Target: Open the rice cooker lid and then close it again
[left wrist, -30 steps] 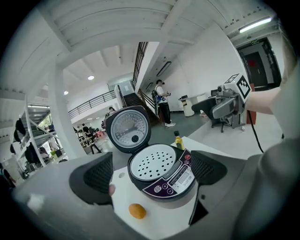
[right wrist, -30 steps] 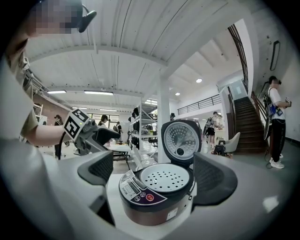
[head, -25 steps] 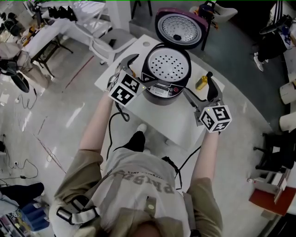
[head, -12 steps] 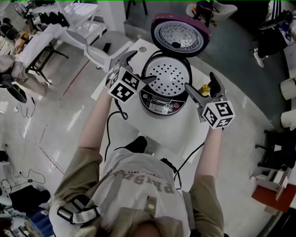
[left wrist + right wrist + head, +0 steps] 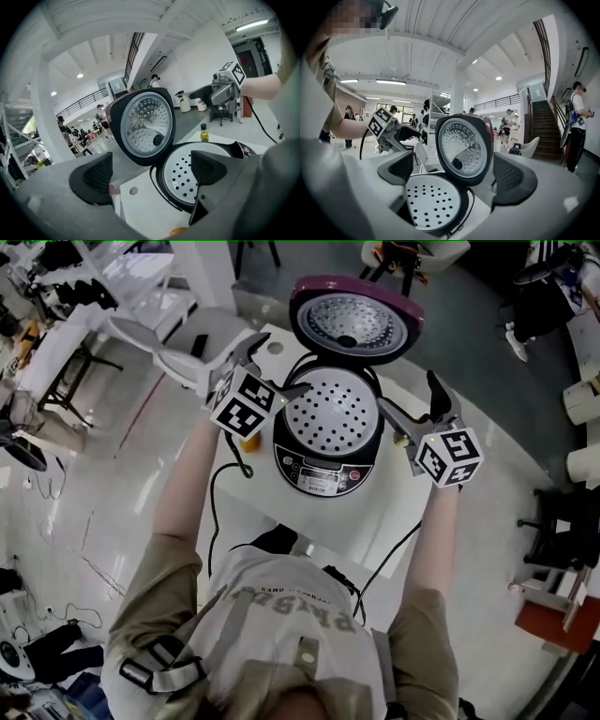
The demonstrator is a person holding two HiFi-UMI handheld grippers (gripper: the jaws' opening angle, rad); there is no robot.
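One rice cooker (image 5: 328, 442) on one white bench (image 5: 281, 521), its one lid (image 5: 354, 320) standing raised, one perforated tray (image 5: 333, 413) inside, one small bottle (image 5: 204, 133) beside, two grippers flanking it, left gripper (image 5: 278, 367) and right gripper (image 5: 412, 401) both with jaws apart, empty

Bright, even light pours from ceiling strips (image 5: 389, 82) and round lamps (image 5: 499, 78), so shadows are faint. The floor (image 5: 141, 474) throws back white glare streaks; the rice cooker lid (image 5: 354, 319) gleams softly. The head view looks washed-out but sharp. Both gripper views bulge fisheye-fashion, black at the corners, blurred up close.
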